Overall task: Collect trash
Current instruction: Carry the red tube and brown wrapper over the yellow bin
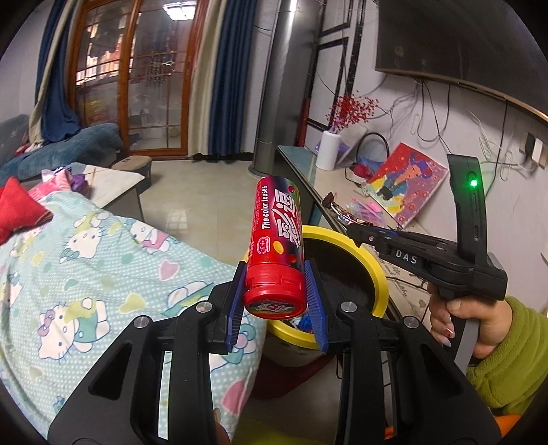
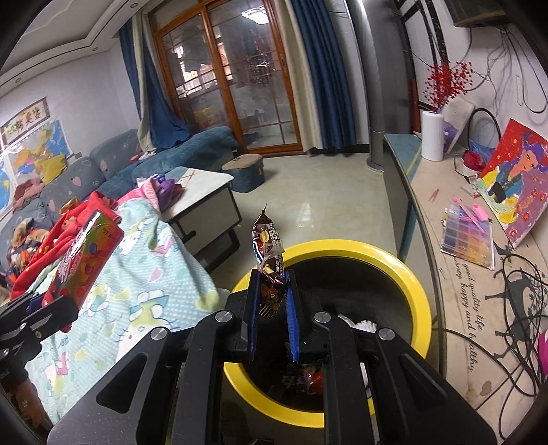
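To my left a Hello Kitty blanket (image 1: 102, 274) lies under a red cushion (image 1: 20, 208). On the bench (image 2: 424, 191) I note a white roll (image 2: 432, 135) beside a colourful painting (image 2: 513, 181) leaning on the wall.

Even indoor light, fairly bright, ceiling lamp (image 1: 179, 7) reflected in far glass doors (image 1: 137, 78), floor tiles (image 2: 308, 212) glossy with glare, heavy fisheye bending at edges, black corners, near red can (image 2: 82, 260) slightly soft

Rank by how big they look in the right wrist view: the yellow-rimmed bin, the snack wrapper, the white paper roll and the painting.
1. yellow-rimmed bin
2. painting
3. snack wrapper and white paper roll: look alike; the wrapper sits close to the camera in the right gripper, so I won't rank them.
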Motion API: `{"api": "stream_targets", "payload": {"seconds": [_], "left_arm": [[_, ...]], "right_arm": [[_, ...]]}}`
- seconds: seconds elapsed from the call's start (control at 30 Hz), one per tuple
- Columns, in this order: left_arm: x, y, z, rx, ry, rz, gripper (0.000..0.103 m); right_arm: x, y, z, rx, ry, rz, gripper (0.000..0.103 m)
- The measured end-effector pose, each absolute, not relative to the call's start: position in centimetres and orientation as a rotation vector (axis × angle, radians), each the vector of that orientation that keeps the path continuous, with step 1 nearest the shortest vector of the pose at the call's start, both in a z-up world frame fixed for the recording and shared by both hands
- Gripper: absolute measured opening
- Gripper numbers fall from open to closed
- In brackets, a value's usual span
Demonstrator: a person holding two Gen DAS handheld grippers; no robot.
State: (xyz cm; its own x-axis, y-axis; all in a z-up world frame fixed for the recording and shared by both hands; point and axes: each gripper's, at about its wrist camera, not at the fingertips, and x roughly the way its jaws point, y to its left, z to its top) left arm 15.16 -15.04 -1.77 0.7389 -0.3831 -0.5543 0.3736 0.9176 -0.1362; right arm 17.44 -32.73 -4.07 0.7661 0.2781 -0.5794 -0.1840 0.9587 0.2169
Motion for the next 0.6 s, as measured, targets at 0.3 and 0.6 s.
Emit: {"api": "stream_targets", "payload": {"seconds": [0.3, 0.6], "left_arm": [[15.7, -17.3, -2.9, 0.032, 0.628, -0.459, 0.026], [16.4, -20.2, -5.0, 0.091, 0.672, -0.517, 0.026]], "right_arm": [[17.8, -35.1, -5.8, 0.183, 0.677, 0.185, 0.014], [18.6, -37.6, -7.0, 0.232, 0.705, 0.142, 0.015]]}}
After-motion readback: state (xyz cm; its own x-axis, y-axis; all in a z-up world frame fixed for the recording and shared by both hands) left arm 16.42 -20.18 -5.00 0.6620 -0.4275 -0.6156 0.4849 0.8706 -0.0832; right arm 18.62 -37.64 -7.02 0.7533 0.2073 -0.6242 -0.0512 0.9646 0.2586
